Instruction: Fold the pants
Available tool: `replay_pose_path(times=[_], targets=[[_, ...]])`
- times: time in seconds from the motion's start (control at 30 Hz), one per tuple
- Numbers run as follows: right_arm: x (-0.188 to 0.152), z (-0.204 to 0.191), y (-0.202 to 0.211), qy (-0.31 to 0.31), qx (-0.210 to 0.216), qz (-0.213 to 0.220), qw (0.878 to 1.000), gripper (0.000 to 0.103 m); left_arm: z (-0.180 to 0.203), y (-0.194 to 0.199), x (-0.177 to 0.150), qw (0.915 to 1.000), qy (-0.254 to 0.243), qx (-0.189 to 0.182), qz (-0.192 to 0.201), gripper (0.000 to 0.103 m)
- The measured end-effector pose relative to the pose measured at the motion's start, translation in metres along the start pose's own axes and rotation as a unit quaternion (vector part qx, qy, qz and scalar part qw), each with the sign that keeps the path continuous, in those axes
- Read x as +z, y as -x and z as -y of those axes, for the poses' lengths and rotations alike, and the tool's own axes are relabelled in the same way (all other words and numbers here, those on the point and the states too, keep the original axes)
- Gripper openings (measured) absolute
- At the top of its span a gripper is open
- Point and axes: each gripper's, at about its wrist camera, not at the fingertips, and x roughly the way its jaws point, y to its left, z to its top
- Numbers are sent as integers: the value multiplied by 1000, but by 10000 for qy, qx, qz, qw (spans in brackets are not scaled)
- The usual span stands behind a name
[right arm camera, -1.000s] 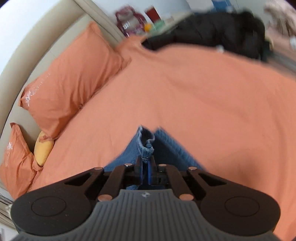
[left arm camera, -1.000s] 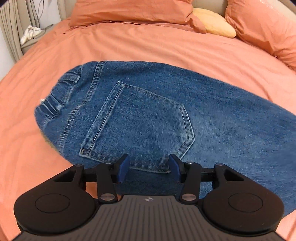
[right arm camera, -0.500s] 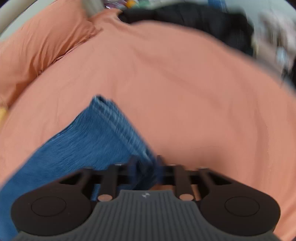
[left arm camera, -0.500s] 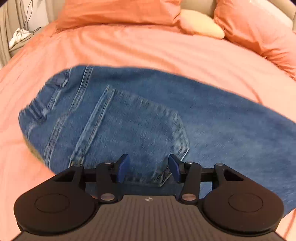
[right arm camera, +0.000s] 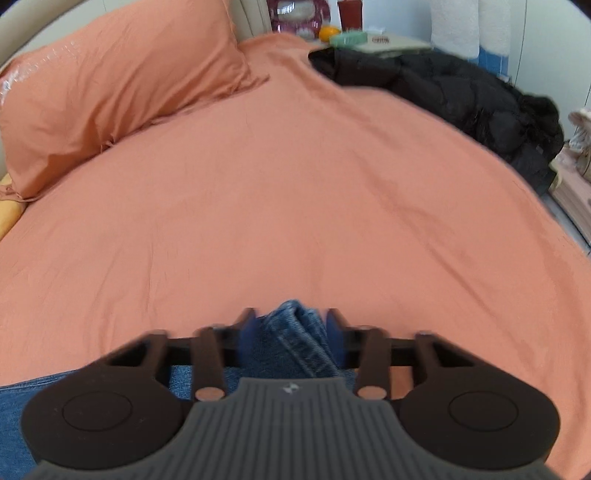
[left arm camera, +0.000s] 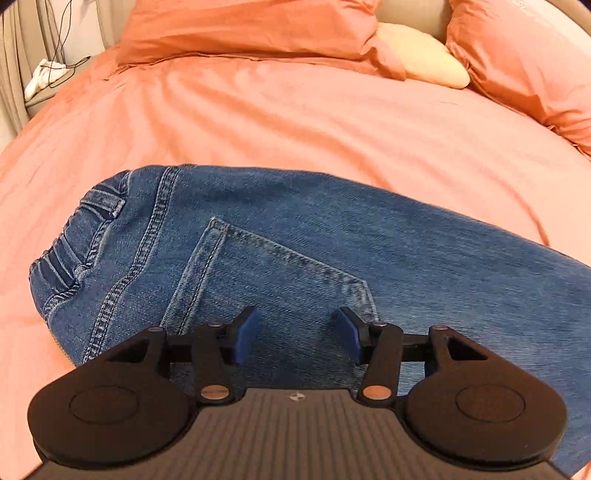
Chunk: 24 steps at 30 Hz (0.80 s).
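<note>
The bed (left arm camera: 295,122), covered in a salmon-orange cotton sheet, carries everything in view. Two matching orange pillows (left arm camera: 251,29) and a pale yellow cushion (left arm camera: 421,66) lie at its head; a black padded jacket (right arm camera: 461,92) lies on its far right edge in the right wrist view.

The blue denim pants (left arm camera: 332,258) lie flat on the bed, near its foot and well apart from the pillows. The elastic waistband (left arm camera: 70,251) points toward the left side of the bed, and the stitched back pocket (left arm camera: 273,280) faces up. The legs run toward the right side of the bed and appear stacked one on the other.

The left tongs (left arm camera: 295,334) hover over the pocket area with the jaws set wide and nothing between them. Contact with the denim cannot be confirmed.

The right tongs (right arm camera: 291,334) stand with the jaws apart; the doubled hem (right arm camera: 299,332) of the pant legs sits between the blue pads (right arm camera: 247,332) without being visibly pinched.

Handling assessment: the denim is soft but heavy-bodied and coarse, so it should not slip and is not fragile. It will drape and drag on the sheet. Recommended hold points are the thick hem seam and the waistband, with both layers gripped together.
</note>
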Motion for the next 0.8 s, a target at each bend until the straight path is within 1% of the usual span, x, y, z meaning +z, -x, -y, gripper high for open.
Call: replay_pose_path(times=[0.03,0.1,0.17,0.23,0.27,0.3,0.37,0.4,0.43,0.47,0.5,0.53,0.63,0.7,0.77,0.8], targets=[[-1,-2,-2,-18,-24,-9,10000,6,-1,-2,0,10000,-20,13,-19,59],[2,-6,-3,97,-202,163,9996,3,-1,-6,0,10000,-60,27,-28,59],[4,-8,-6,136,-300,271,9991,2,-1,-9,0,9999,-101,25,-26,59],[4,-7,-13,65,-437,257,9987,0,0,-12,0,9999,-100,65,-18,59],[4,-7,-17,49,-623,241,9978,0,1,-14,0,9999,-89,84,-23,59],[3,-5,-21,33,-706,198,9973,0,2,-15,1,9999,-79,104,-29,59],[1,-1,-26,-67,-641,93,9979,0,4,-15,2,9998,-110,158,-35,60],[1,1,-22,-85,-555,137,9983,1,6,-13,3,9997,-155,181,-17,60],[1,3,-15,-88,-472,206,9986,4,7,-10,3,9996,-207,187,27,60],[2,5,-4,-100,-441,283,9986,17,9,-7,3,9995,-238,163,91,60],[1,8,6,-117,-398,337,9986,35,11,-2,3,9995,-257,108,153,60],[-1,13,17,-125,-290,368,9988,41,14,4,3,9994,-292,30,203,60],[-19,29,48,-239,44,364,9990,46,33,20,-1,9977,-540,-247,332,60],[-37,46,66,-546,305,316,9975,60,50,30,-4,9951,-771,-482,379,60],[-57,65,81,-932,497,294,9940,65,70,38,-6,9914,-1018,-692,435,60],[-67,75,86,-1167,565,273,9912,65,81,42,-7,9893,-1144,-778,457,60]])
